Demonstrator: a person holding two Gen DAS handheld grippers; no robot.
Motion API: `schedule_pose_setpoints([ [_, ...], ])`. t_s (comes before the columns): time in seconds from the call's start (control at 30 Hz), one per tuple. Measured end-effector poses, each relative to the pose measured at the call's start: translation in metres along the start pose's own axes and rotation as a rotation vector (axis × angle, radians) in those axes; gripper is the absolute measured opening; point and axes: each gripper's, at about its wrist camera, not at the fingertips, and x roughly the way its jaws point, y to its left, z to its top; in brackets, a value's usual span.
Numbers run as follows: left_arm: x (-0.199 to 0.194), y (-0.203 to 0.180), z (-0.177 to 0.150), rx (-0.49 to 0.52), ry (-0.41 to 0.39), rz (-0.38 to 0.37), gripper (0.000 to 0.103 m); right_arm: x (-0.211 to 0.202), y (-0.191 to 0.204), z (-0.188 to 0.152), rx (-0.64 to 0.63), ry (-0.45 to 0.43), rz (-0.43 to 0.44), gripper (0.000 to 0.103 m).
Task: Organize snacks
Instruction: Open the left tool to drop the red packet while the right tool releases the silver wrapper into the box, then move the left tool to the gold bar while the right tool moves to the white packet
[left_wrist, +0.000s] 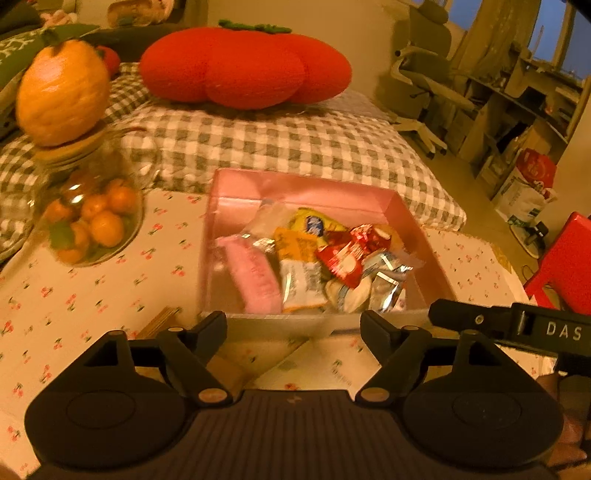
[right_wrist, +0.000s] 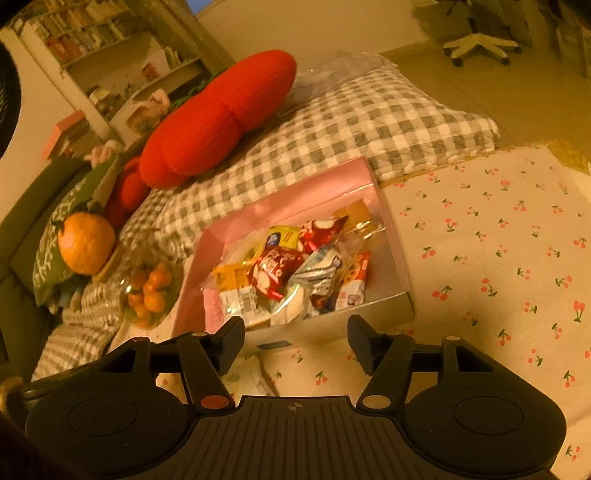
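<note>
Plainly one pink box (left_wrist: 402, 206) — snacks (left_wrist: 314, 266) heaped.

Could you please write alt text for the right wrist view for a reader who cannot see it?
An open, empty right claw hovers before a pink box heaped with wrapped snacks on a cherry-print tablecloth. Left of the box stands a glass jar of small oranges; behind lies a red tomato-shaped cushion.

Matte black hand-held gripper (left_wrist: 293, 325), round ribbed housings
</note>
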Motion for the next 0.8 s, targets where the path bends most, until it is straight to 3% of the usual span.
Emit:
schedule_pose_setpoints([
  [0.4,-0.018,0.032,-0.024,-0.042,-0.013,0.025,0.097,-0.003,0.018,-0.020,-0.093,0.022,-0.044,0.082],
  [0.57,-0.019,0.043,-0.033,-0.016,-0.008,0.092,0.098,-0.004,0.026,-0.032,-0.175,0.017,-0.095,0.087],
  [0.8,-0.012,0.060,-0.039,-0.096,0.014,0.170,0.100,0.002,0.037,-0.052,-0.285,0.000,-0.171,0.088],
])
